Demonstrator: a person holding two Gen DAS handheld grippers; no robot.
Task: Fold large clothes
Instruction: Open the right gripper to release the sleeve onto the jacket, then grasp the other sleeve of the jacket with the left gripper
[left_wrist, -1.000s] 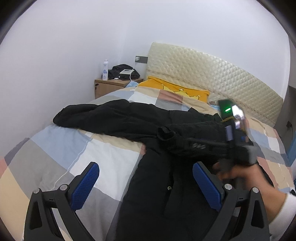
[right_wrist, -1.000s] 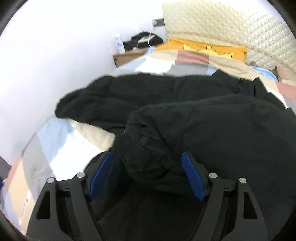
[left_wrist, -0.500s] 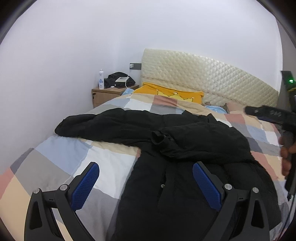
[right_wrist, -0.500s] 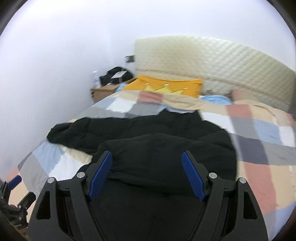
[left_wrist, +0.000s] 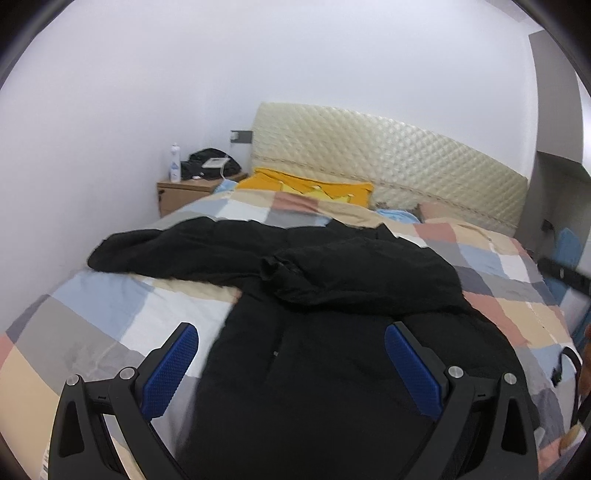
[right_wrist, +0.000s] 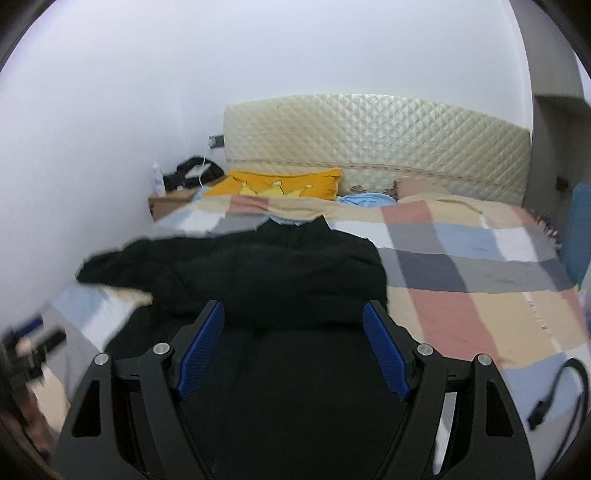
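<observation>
A large black jacket (left_wrist: 325, 332) lies spread on the checked bedspread (left_wrist: 110, 306). One sleeve is folded across its chest and the other sleeve (left_wrist: 155, 251) stretches out to the left. My left gripper (left_wrist: 291, 339) hangs open above the jacket's lower body, nothing between its blue pads. In the right wrist view the same jacket (right_wrist: 280, 288) fills the near middle. My right gripper (right_wrist: 293, 317) stands open over it, raised clear of the cloth and holding nothing. The left gripper (right_wrist: 29, 350) shows blurred at the left edge there.
A quilted cream headboard (left_wrist: 388, 162) and a yellow pillow (left_wrist: 306, 186) are at the far end. A wooden nightstand (left_wrist: 181, 192) with a bottle and a black bag stands at the back left by the wall. A black cable (right_wrist: 557, 387) lies on the bedspread (right_wrist: 461, 280) at near right.
My right gripper let go of the folded sleeve and pulled back and up, away from the jacket. It slid out of the left wrist view to the right edge. My left gripper drew back slightly.
</observation>
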